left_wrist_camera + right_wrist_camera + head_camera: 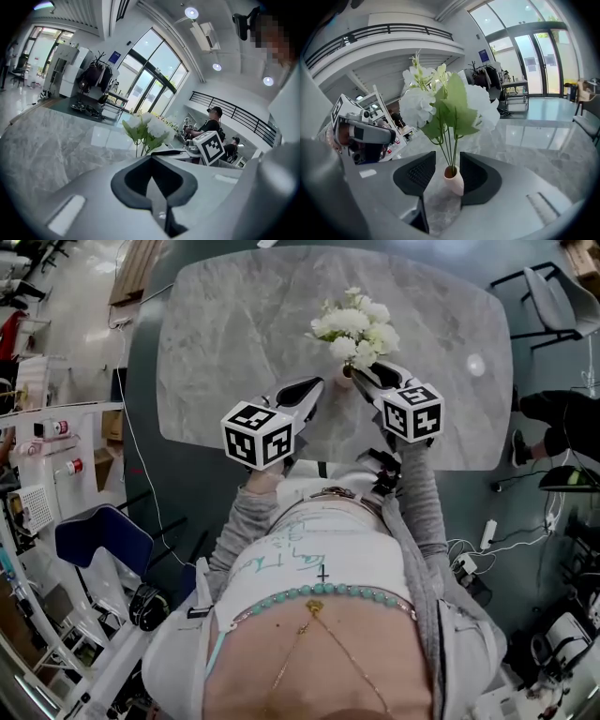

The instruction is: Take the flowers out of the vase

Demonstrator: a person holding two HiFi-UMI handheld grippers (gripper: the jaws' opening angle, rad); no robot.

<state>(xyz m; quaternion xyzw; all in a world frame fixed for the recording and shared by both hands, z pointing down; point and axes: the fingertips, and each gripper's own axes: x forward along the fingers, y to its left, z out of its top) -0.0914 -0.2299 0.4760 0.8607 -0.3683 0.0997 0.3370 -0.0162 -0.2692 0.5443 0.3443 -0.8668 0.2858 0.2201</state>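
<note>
Standing near the front edge of the grey marbled bench [234,343], a small pale vase [453,180] holds white flowers [445,105] on thin green stems. The right gripper [447,163] reaches in around it. Its jaws are well apart, with the vase between them, close against the right-hand pad and with a clear gap on the other side; neither pad presses on it. The left gripper [151,161] is just to the left of the vase, above the bench edge, its jaws closed together on nothing.
</note>
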